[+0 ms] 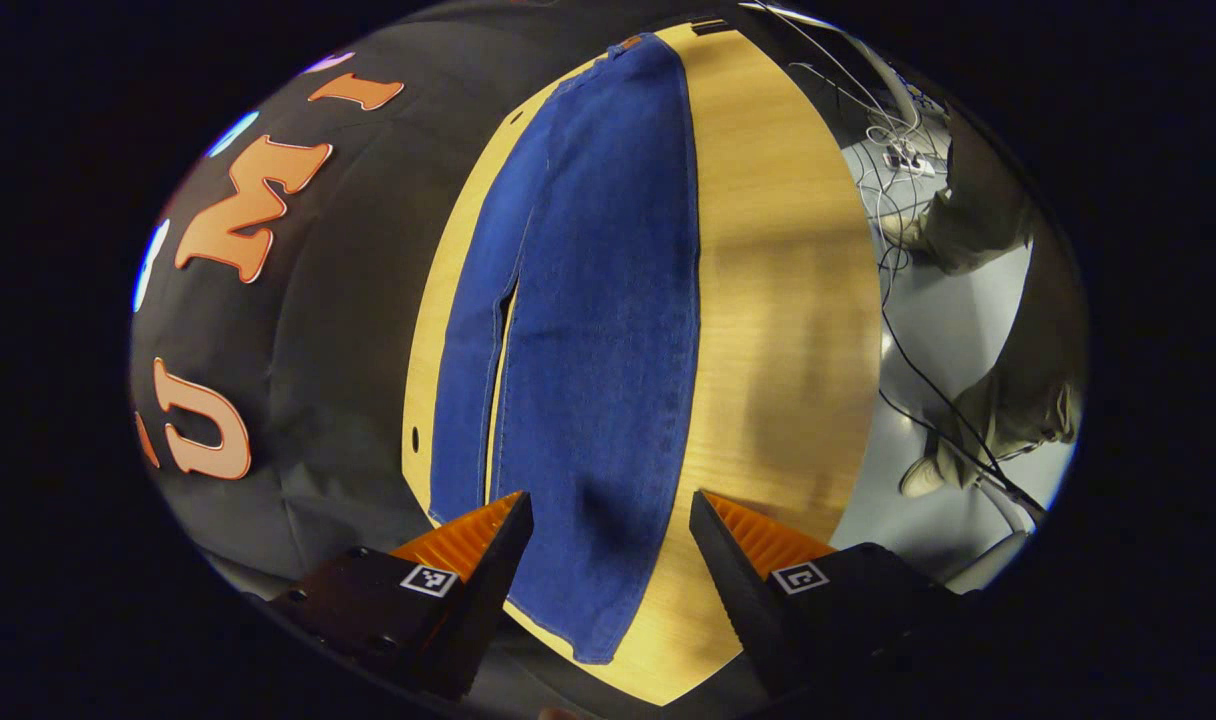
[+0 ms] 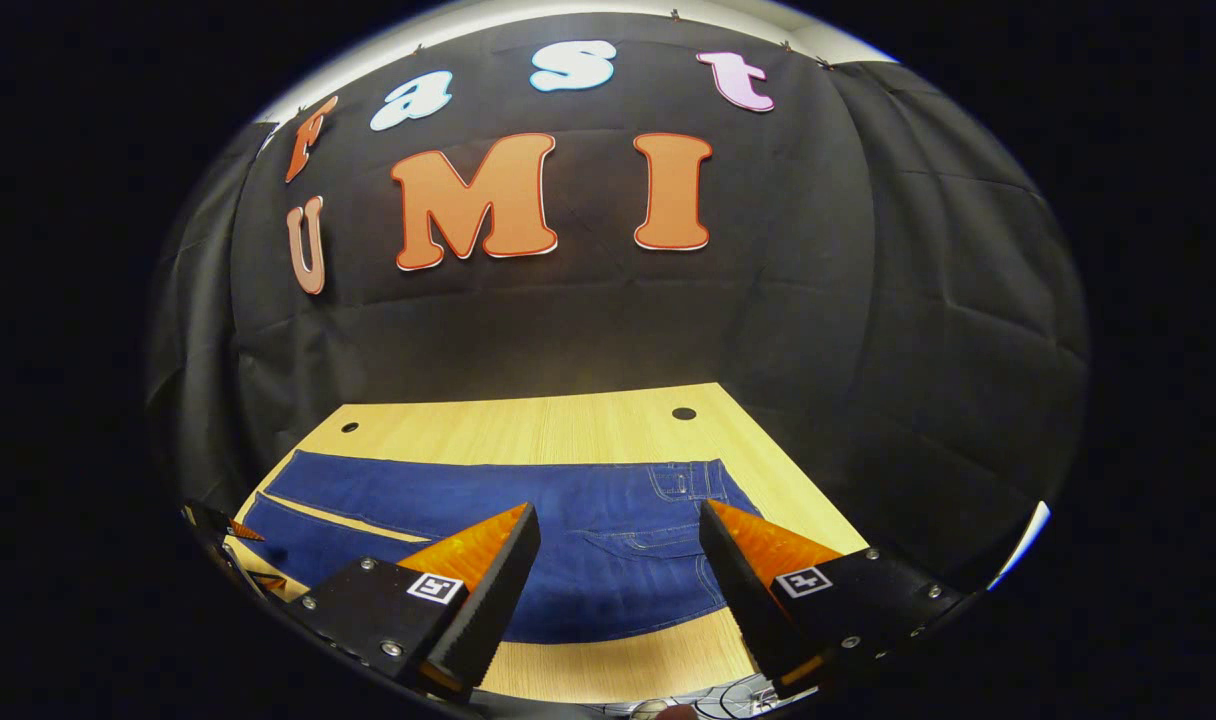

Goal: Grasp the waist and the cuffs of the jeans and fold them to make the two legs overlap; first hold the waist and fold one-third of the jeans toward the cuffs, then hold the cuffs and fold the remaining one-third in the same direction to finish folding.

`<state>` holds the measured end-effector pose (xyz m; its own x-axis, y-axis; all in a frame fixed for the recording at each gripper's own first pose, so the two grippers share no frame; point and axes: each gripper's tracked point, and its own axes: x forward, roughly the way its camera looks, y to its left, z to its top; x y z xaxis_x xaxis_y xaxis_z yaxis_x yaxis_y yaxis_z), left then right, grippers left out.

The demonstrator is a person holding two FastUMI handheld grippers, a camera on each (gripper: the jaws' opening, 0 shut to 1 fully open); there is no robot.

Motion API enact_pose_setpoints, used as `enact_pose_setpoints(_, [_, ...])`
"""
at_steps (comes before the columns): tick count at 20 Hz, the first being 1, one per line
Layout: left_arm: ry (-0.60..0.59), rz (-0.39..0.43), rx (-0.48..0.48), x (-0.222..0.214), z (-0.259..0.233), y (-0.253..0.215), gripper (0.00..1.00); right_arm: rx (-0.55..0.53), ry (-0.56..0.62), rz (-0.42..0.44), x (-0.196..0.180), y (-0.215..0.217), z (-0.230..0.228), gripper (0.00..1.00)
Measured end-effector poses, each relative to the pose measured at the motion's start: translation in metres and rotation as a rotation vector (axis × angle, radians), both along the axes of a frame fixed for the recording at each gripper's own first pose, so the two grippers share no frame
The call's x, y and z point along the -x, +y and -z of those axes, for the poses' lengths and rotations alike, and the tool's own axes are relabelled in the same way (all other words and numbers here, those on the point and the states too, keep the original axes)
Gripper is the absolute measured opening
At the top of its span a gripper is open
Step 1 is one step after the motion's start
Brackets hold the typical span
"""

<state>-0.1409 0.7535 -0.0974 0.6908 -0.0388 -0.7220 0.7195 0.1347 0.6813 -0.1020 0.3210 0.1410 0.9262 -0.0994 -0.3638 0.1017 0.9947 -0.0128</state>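
- The jeans point(image 1: 588, 330) lay flat and full length on the desk point(image 1: 778, 300), both legs still side by side with a slit of wood showing between them, so we judged no fold had been made.
- Our left gripper point(image 1: 608, 545) hung above the cuff end with its jaws wide and nothing between them.
- Our right gripper point(image 2: 618, 550) hovered above the waist end point(image 2: 683, 480), near the seat and pocket, equally wide and empty.
- To do the leg-over-leg fold well, we thought each gripper should drop to the near edge, pinch one layer only at cuff and waistband, and lift together.
- Carrying both ends at equal pace toward the far edge should keep the seams aligned.
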Motion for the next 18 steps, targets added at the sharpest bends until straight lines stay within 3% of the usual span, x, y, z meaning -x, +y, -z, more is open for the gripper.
enact_pose_setpoints(5, [-0.06, 0.025, -0.068, -0.021, 0.003, 0.007, 0.9, -0.008, 0.011, -0.01, 0.001, 0.005, 0.001, 0.98])
enact_pose_setpoints(14, [-0.192, -0.003, -0.131, -0.102, 0.008, 0.025, 0.89, 0.049, 0.025, -0.032, 0.0, 0.007, 0.003, 1.0])
enact_pose_setpoints(15, [-0.19, -0.008, -0.122, -0.107, 0.013, 0.025, 0.84, 0.072, 0.024, -0.038, -0.002, 0.007, 0.003, 0.97])
enact_pose_setpoints(18, [-0.177, 0.004, -0.11, -0.111, 0.027, 0.023, 0.41, 0.214, 0.033, -0.064, -0.01, -0.003, 0.01, 1.0])
